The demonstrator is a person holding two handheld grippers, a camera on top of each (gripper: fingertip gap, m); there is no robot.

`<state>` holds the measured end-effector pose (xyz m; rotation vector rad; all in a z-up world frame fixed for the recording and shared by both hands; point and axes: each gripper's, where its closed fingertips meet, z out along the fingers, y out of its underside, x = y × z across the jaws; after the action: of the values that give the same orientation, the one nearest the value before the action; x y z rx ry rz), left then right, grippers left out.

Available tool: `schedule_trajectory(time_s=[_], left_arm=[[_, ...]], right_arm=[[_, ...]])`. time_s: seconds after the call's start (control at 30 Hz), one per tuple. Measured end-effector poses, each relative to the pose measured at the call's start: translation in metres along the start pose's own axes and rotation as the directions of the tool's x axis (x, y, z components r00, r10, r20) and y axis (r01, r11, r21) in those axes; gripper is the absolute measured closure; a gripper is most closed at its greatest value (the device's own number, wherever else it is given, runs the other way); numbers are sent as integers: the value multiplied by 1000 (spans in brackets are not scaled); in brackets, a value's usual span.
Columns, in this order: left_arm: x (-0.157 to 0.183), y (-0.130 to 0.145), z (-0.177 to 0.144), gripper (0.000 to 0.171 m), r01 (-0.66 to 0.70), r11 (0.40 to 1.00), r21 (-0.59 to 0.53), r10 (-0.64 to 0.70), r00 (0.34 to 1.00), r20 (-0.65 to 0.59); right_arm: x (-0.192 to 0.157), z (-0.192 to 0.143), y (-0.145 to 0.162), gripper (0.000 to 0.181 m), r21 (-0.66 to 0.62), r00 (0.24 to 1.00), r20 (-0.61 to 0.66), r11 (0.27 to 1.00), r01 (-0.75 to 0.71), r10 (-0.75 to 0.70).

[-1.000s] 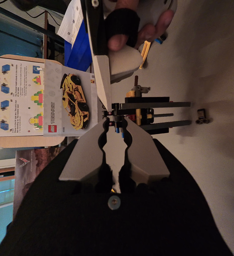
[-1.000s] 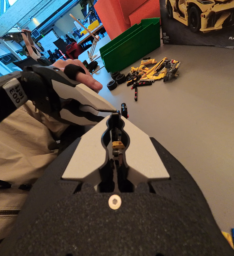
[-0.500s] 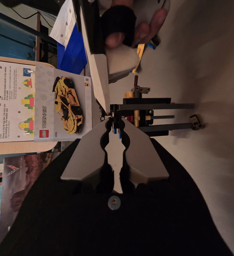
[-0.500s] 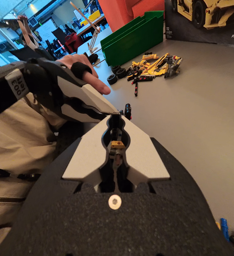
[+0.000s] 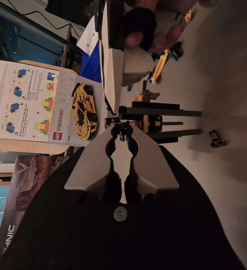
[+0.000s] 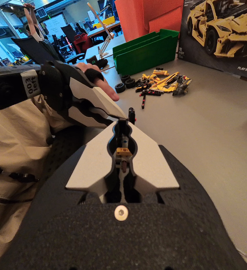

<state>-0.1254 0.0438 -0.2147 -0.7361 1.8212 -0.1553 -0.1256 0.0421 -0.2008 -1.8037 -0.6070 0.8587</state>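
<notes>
Both grippers are meeting on one small brick assembly, a black-and-grey frame with yellow and red bits, and it is hanging above a pale grey table. The left gripper is pinching the frame's near black end, fingers nearly together on it, blue pins peeking between them. The right gripper is clamping the same assembly from the side, its fingers closed tight on the black part at their tips, a yellow block and brown axle sitting back in the gap.

Past the right fingertips, a heap of loose yellow and black pieces and three small wheels are lying on the table, with a green bin behind them and a boxed car set standing to the right. Beyond the left fingers, an instruction booklet is standing propped up, and a small black connector is lying apart on the table. An office with chairs and desks is showing far behind.
</notes>
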Motion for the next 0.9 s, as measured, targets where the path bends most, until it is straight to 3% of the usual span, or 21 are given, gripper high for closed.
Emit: schedule_trajectory(time_s=[0.37,0.47,0.6,0.9], left_arm=[[11,4,-5,161,21,999,32,-18,997,-75],[10,4,-1,161,32,999,22,-31,999,-43],[-1,11,-2,162,10,1000,2,-10,1000,24],[-3,12,0,162,-8,1000,11,8,999,45]], right_arm=[[-1,3,17,175,-70,982,94,985,-156,162],[6,5,15,175,-55,970,87,973,-223,228],[7,2,1,170,40,996,36,996,-81,79],[8,6,1,161,47,995,43,994,-97,95]])
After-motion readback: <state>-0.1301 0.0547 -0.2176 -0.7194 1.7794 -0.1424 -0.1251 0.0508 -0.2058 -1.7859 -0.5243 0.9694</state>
